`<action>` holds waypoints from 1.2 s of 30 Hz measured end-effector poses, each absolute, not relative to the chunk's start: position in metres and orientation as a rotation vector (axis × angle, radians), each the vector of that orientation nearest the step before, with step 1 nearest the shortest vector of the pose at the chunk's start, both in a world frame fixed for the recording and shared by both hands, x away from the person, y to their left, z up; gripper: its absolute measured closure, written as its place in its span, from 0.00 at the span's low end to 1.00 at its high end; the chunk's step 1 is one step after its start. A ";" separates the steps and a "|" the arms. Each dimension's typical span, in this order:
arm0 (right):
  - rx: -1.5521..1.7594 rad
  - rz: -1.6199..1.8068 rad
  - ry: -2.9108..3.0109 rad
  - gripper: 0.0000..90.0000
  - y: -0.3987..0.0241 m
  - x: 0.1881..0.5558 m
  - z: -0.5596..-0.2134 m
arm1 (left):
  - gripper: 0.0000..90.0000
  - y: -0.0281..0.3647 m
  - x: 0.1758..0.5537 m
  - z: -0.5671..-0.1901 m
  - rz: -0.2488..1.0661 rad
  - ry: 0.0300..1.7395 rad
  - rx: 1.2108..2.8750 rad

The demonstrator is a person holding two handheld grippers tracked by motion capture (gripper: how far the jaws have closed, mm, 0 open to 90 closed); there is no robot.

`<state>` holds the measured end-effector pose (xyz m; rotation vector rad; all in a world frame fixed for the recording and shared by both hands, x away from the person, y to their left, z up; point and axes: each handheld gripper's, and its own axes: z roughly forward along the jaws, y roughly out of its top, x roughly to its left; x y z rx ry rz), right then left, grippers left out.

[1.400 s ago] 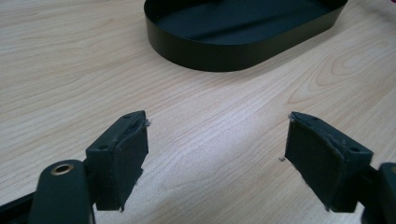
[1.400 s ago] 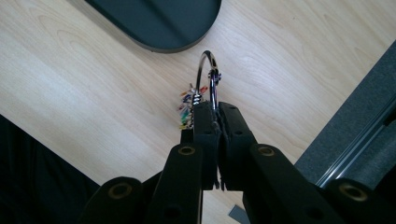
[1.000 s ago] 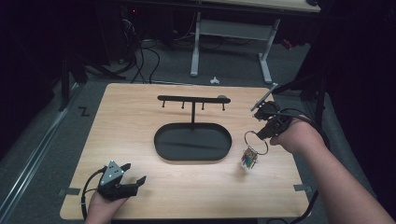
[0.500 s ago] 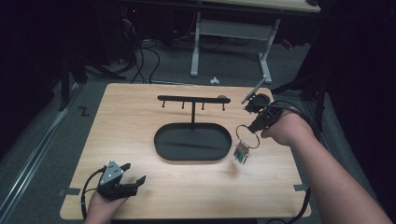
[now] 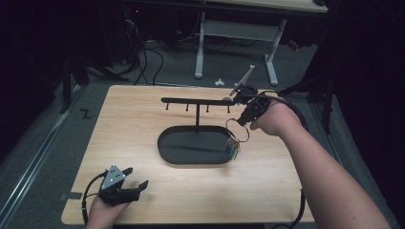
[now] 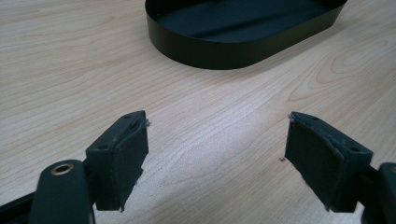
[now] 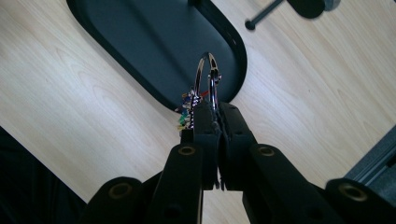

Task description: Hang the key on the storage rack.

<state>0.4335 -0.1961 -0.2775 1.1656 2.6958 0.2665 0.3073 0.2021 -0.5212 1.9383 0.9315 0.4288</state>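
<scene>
A black stand with an oval tray base and a crossbar of small hooks stands mid-table. My right gripper is shut on a silver key ring with a colourful beaded charm hanging over the tray's right end, just below the crossbar's right tip. In the right gripper view the ring rises from the closed right gripper, with the charm beside it and the tray below. My left gripper rests open on the table's near left; its pads stand wide apart over bare wood.
The wooden table has a free surface left of the tray and along the front. In the left gripper view the tray's wall lies ahead. Behind the table are a white desk frame and cables on the floor.
My right hand has carried the key ring and charm leftward and up, from the table's right side to over the tray's right end by the crossbar. The left gripper has stayed put.
</scene>
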 end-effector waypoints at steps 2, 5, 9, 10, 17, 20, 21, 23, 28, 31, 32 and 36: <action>1.153 0.275 2.701 0.97 -0.192 0.439 -0.277 | 0.24 0.203 0.308 -0.521 0.428 0.936 1.934; 1.135 0.291 2.706 0.97 -0.186 0.446 -0.277 | 0.24 0.202 0.308 -0.521 0.428 0.937 1.936; 1.140 0.307 2.705 0.97 -0.182 0.456 -0.279 | 0.24 0.202 0.309 -0.522 0.427 0.932 1.944; 1.159 0.303 2.698 0.97 -0.181 0.458 -0.280 | 0.24 0.202 0.309 -0.522 0.426 0.934 1.946; 1.163 0.332 2.695 0.97 -0.183 0.473 -0.281 | 0.24 0.205 0.307 -0.522 0.429 0.941 1.939; 1.174 0.328 2.683 0.97 -0.186 0.477 -0.279 | 0.24 0.204 0.308 -0.522 0.428 0.939 1.939; 1.183 0.329 2.678 0.97 -0.187 0.478 -0.279 | 0.24 0.204 0.308 -0.522 0.428 0.938 1.940; 1.207 0.325 2.670 0.97 -0.190 0.479 -0.279 | 0.24 0.203 0.308 -0.522 0.427 0.933 1.945; 1.216 0.326 2.661 0.97 -0.196 0.481 -0.279 | 0.24 0.204 0.309 -0.523 0.424 0.940 1.945; 1.208 0.338 2.663 0.97 -0.198 0.483 -0.278 | 0.24 0.204 0.308 -0.523 0.427 0.940 1.943; 1.208 0.336 2.664 0.97 -0.198 0.483 -0.278 | 0.24 0.204 0.308 -0.523 0.427 0.940 1.943; 1.201 0.339 2.665 0.97 -0.198 0.483 -0.278 | 0.24 0.204 0.308 -0.522 0.429 0.939 1.943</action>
